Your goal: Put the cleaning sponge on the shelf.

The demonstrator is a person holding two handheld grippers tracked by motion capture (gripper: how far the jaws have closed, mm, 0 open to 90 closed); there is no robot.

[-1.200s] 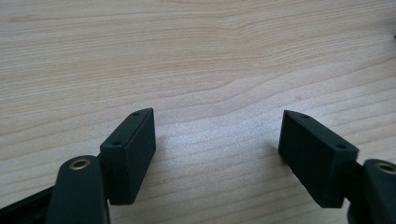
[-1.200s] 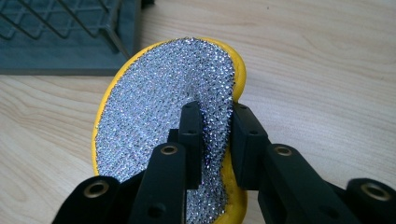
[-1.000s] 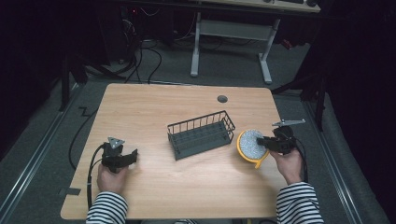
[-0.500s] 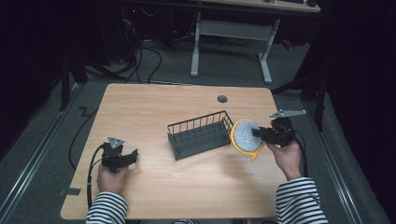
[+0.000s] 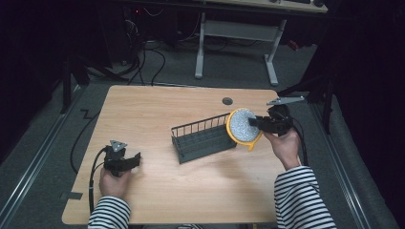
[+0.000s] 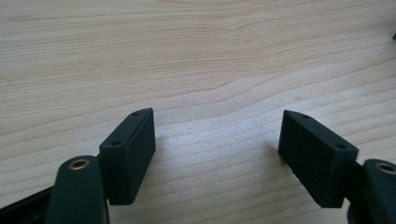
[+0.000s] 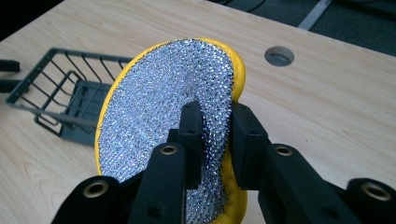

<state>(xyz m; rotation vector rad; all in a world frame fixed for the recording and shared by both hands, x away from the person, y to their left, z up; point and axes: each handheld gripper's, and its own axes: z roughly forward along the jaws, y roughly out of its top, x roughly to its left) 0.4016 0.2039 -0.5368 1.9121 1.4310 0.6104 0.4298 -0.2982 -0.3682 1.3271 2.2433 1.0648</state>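
- The right gripper [image 5: 255,122] is clamped on a round scrubbing sponge [image 5: 242,128], yellow-rimmed with a glittery silver face, and holds it clear of the table [image 5: 157,109].
- In the right gripper view the 2 black jaws pinch the sponge's [image 7: 163,102] edge so hard that the soft disc folds between them; the right gripper [image 7: 215,135] points toward the wire rack [image 7: 60,102].
- In the high view the sponge stands on edge, tilted, just at the right end of the dark wire rack [image 5: 203,138], which sits near the table's middle.
- Whether the sponge touches the rack's rim cannot be told from the high view.
- The left gripper [image 5: 135,160] rests low over the table near its front left corner, well apart from the rack.
- In the left gripper view the left gripper [image 6: 217,140] has its 2 jaws spread wide, with bare wood between them.
- A round cable hole [image 5: 227,101] lies in the tabletop behind the sponge.
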